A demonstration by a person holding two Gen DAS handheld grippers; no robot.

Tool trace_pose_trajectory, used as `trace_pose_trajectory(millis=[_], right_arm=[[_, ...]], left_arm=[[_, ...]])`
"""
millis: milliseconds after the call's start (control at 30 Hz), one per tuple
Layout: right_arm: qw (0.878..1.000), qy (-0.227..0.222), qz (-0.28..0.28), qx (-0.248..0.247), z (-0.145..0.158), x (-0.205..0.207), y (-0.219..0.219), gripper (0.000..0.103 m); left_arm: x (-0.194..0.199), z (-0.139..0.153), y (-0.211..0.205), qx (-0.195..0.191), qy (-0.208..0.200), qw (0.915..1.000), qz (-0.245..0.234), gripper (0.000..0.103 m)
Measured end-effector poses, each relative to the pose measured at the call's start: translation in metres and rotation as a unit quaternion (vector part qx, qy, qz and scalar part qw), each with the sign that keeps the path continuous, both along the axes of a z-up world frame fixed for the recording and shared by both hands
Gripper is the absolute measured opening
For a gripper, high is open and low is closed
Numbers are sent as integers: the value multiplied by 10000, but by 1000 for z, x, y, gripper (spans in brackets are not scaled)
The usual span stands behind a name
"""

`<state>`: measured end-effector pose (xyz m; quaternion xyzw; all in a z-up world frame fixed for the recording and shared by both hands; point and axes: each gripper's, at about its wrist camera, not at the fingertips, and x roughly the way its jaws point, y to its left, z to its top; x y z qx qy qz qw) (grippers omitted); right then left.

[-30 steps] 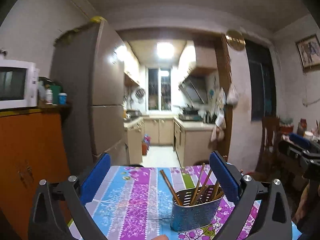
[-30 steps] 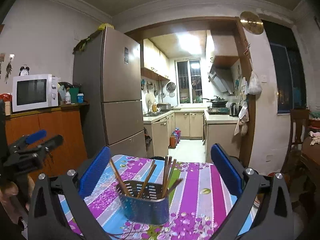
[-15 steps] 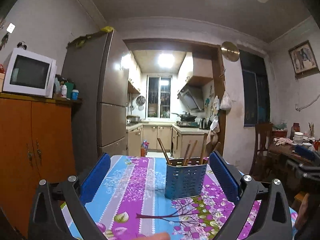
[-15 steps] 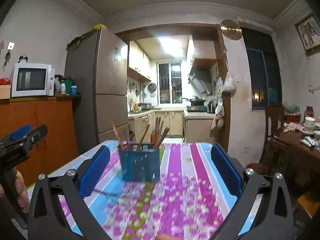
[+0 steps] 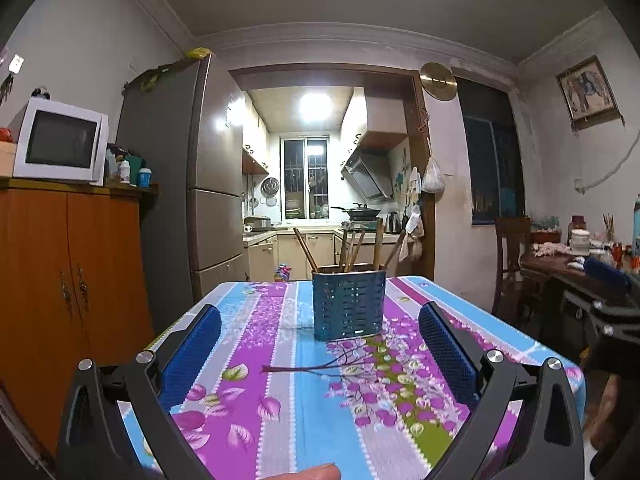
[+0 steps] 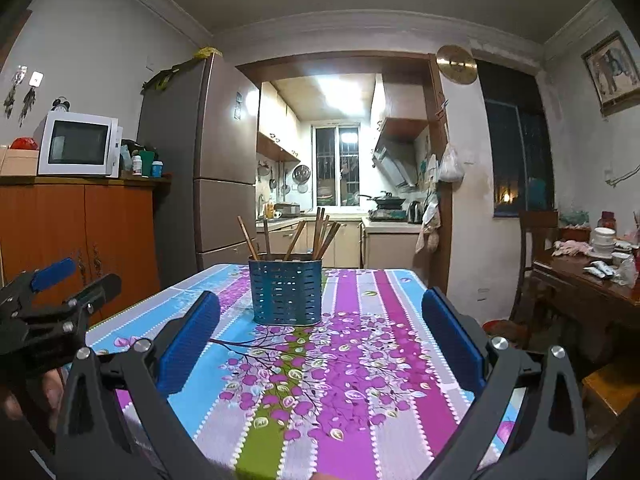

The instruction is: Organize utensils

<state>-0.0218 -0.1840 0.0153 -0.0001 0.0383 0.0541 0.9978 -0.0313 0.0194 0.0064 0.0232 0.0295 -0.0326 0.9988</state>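
Holder: one blue slotted utensil holder (image 5: 347, 305) stands upright on the desk (image 5: 256, 364), toward the far end of its flowered cloth
Chopsticks: about six brown chopsticks (image 6: 319, 232) lean out of the holder, tips fanned above its rim
Left hand-held gripper (image 5: 320, 352): one, blue pads spread wide, nothing between them, low over the near end of the desk, well short of the holder
Right hand-held gripper (image 6: 322, 344): one, jaws likewise wide and empty, aimed at the holder
Background: one white microwave (image 6: 78, 149) on one orange cabinet (image 6: 80, 236), one tall fridge (image 6: 212, 152) beside it
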Motion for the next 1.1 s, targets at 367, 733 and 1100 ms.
trace_pose_trajectory(millis=[367, 733, 1100], right_arm=[[9995, -285, -139, 78, -12, -18, -2, 98], [9995, -279, -87, 137, -12, -17, -2, 98], [9997, -210, -63, 132, -15, -13, -2, 98]], left_arm=[[-22, -9, -5, -128, -355, 9991, 177, 98], [-19, -7, -10, -70, -389, 9991, 168, 98], [-13, -6, -10, -61, -302, 9994, 126, 98]])
